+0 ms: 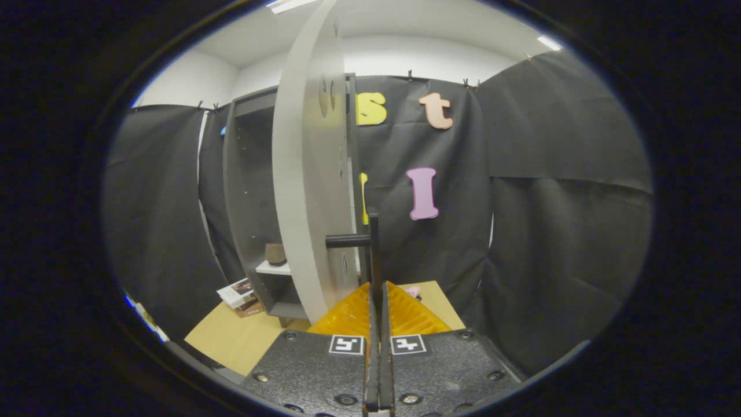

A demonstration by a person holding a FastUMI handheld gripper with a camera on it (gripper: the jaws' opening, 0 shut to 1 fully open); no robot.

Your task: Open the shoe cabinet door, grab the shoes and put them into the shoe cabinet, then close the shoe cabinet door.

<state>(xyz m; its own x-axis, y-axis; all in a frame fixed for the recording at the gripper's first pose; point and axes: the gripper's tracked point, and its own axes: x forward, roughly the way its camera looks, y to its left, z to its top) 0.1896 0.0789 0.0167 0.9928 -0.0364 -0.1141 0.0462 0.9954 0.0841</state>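
The grey shoe cabinet (249, 191) stands on the wooden table with its pale door (307, 191) swung open, seen almost edge-on just ahead of me. A black bar handle (373, 243) stands off the door's face. My gripper (377, 288) is shut on the lower end of that handle, with both fingers pressed against the bar. A brown shoe (275, 253) rests on a white shelf (272, 268) inside the cabinet. A small pink thing (413, 291) peeks out just beyond my right finger; I cannot tell what it is.
A stack of books (238, 293) lies on the wooden tabletop (243, 339) left of the cabinet's foot. Black cloth walls close in behind and to the right. The table's near left edge (173, 341) is close by.
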